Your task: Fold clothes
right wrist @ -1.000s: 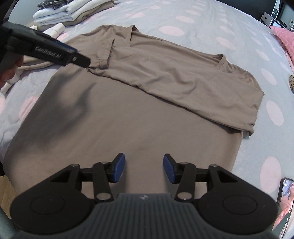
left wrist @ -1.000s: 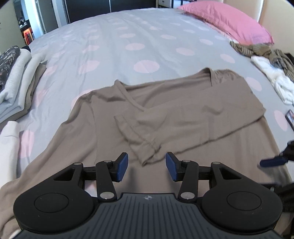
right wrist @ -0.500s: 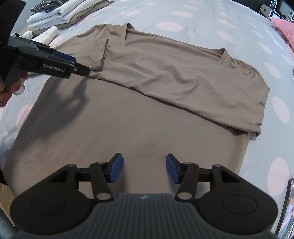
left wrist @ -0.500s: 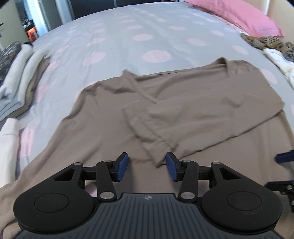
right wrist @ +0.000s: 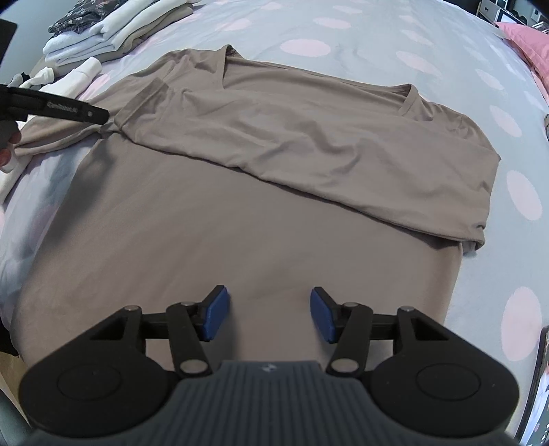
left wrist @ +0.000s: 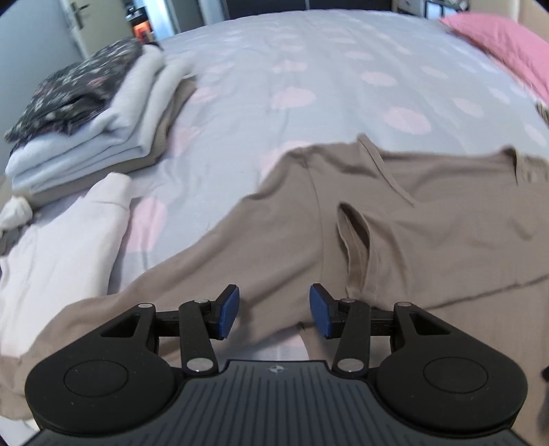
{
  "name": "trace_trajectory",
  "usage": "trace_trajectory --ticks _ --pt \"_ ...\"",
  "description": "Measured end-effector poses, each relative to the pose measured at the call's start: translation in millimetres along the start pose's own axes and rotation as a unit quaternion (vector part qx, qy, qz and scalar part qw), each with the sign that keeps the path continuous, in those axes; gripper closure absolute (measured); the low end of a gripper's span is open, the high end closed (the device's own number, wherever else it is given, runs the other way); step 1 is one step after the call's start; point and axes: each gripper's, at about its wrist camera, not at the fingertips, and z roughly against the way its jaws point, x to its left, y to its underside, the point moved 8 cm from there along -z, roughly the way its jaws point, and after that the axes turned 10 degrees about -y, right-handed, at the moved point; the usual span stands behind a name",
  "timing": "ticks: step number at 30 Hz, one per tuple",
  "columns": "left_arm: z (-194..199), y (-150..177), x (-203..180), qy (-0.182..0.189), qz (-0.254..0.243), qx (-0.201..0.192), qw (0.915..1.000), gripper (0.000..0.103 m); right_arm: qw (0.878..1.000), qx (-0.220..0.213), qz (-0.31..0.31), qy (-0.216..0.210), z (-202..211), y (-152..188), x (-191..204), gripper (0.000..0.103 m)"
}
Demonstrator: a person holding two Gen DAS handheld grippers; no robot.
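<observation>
Taupe knit fabric is filling both views: the shirt point(right wrist: 274, 192) is lying flat on the bedspread point(right wrist: 343, 31), its upper part doubled over the body and the V neckline point(right wrist: 410, 99) facing away from me. I am taking the shirt as the reference for all positions.

I am holding the right gripper point(right wrist: 268, 317) above the shirt's near hem area. Its jaws have just been opening and are standing apart, with only flat fabric showing between the blue pads point(right wrist: 214, 317); whether the pads are touching the cloth I cannot tell.

I am holding the left gripper point(left wrist: 273, 313) at the shirt's left edge, next to the sleeve opening point(left wrist: 357, 240). Its jaws are standing apart, nothing clamped; shirt fabric and a strip of bedspread are showing between them. In the right wrist view its black finger point(right wrist: 72, 111) is reaching toward the folded sleeve corner.

Left of the shirt, a white garment point(left wrist: 65, 247) is lying just beside the sleeve. Beyond it, a stack of folded clothes point(left wrist: 92, 123) is sitting well apart from the shirt. Far right of the shirt, a pink pillow point(left wrist: 497, 44) is lying on the bedspread.
</observation>
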Motion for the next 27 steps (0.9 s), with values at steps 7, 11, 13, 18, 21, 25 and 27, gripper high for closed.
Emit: trace_trajectory --ticks 7,11,13,18,21,25,27 --pt "10.3 -15.0 -5.1 0.086 0.046 -0.020 0.9950 0.053 1.000 -0.001 -0.006 -0.001 -1.9 -2.0 -1.3 0.045" --pt "6.3 -17.0 -14.8 0.114 0.051 -0.019 0.9921 0.049 1.000 -0.003 -0.010 -0.003 -2.2 -3.4 -3.8 0.045" --pt "1.3 -18.1 -19.0 0.123 0.054 -0.014 0.9908 0.049 1.000 -0.003 -0.011 -0.003 -2.6 -3.9 -4.8 0.045" --pt "-12.6 -22.9 -27.4 0.132 0.068 -0.005 0.9888 0.050 1.000 -0.005 -0.013 -0.007 -1.5 -3.9 -5.8 0.045" --pt "-20.4 -25.6 -32.3 0.132 0.063 -0.008 0.9892 0.065 1.000 -0.016 -0.016 0.000 2.5 -4.1 -11.5 0.045" --pt "-19.0 -29.0 -38.0 0.150 0.051 -0.014 0.9872 0.093 0.998 -0.052 -0.030 0.034 17.2 -6.3 -33.1 0.047" --pt "-12.9 -32.8 -38.9 0.155 0.046 -0.028 0.9865 0.099 0.994 -0.072 -0.050 0.066 29.4 -7.6 -54.5 0.050"
